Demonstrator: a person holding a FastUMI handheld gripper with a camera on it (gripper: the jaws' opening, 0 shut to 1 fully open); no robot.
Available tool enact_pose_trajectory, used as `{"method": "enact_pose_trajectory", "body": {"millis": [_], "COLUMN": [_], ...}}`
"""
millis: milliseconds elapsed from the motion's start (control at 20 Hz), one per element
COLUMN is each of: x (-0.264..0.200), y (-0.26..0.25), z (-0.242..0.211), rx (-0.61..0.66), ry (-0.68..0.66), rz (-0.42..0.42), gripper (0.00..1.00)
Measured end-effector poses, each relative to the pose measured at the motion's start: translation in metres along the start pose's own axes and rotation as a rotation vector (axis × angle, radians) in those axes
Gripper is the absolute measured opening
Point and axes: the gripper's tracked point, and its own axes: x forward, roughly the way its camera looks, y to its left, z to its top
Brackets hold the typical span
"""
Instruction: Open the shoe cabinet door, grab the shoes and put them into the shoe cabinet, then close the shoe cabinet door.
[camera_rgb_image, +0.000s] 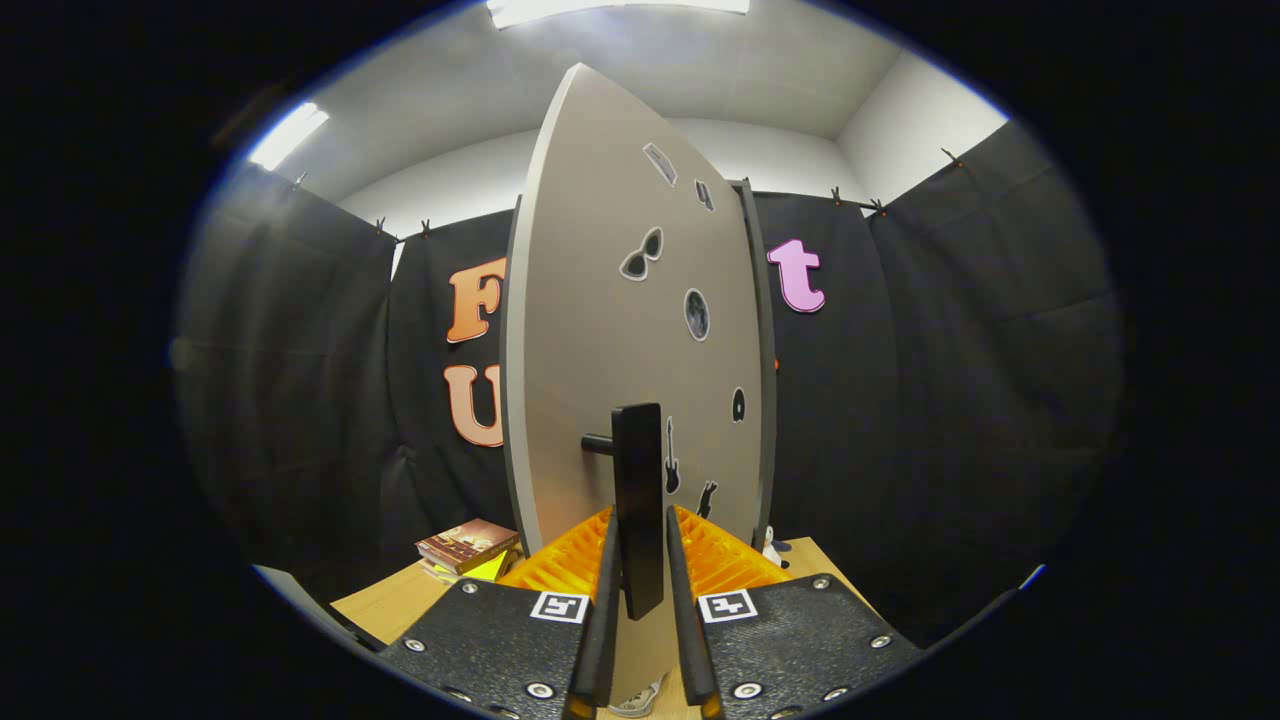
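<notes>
Door (600, 330) stands swung partway, edge toward me; my gripper (640, 590) is narrowed around its handle (638, 500), fingers flanking it, so I can swing it. Books (467, 545) lie left of the door.

tongs (640, 575) seemingly clamping door handle (638, 500)

A small stack of books (467, 545) lies on the wooden tabletop (385, 605), with yellow paper (488, 568) tucked beneath. Ceiling lights (288, 134) glow overhead.
</notes>
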Motion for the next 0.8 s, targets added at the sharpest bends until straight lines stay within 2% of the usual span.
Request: {"method": "enact_pose_trajectory", "body": {"millis": [350, 700, 800], "x": [-0.008, -0.021, -0.022], "y": [-0.045, -0.13, -0.155], "z": [0.0, -0.008, -0.005], "rx": [0.02, 0.078, 0.107], "ry": [-0.006, 0.004, -0.002], "rz": [-0.06, -0.164, -0.186], "gripper": [0.26, 0.25, 0.19]}}
